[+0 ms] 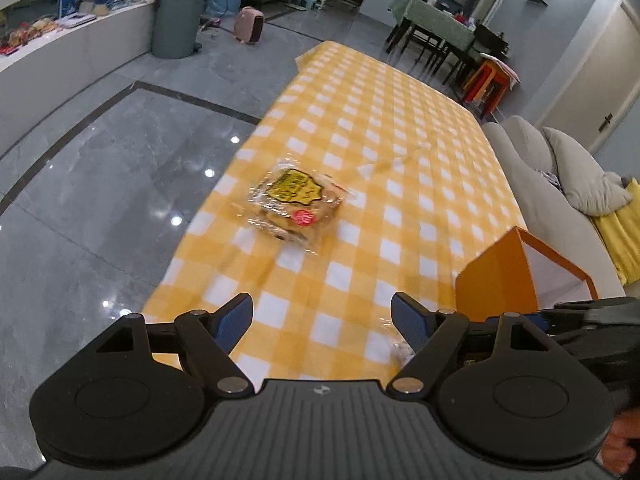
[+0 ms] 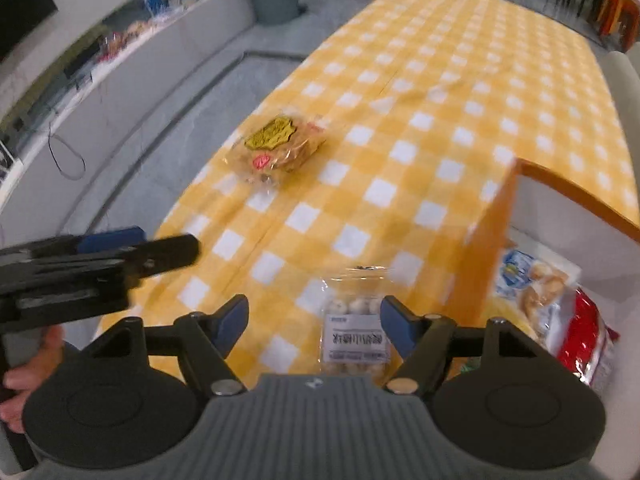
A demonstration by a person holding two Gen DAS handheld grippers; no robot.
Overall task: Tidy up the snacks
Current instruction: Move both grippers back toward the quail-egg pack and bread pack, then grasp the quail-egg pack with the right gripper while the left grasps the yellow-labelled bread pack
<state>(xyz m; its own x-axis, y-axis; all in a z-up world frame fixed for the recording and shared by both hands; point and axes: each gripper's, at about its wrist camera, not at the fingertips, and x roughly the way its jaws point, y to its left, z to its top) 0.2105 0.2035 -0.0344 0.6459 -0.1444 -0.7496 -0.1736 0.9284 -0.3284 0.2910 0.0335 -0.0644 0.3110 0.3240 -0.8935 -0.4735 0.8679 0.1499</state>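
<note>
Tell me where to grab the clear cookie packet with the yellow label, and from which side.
Take the clear plastic cookie packet with the yellow label across its middle, coming down from above. It lies flat on the yellow checked tablecloth with open cloth all round, so its two long edges are probably free. The crinkled end seams look too thin to hold.

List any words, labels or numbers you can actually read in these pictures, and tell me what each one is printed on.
None can be read with confidence.
Clear snack pack: white label with a row of printed characters, too blurred to quote.
Cake packet: yellow badge and red round sticker, print too small and blurred.
Blue and white bag in the orange box: logo unreadable.
Red bag: no legible text.
</note>
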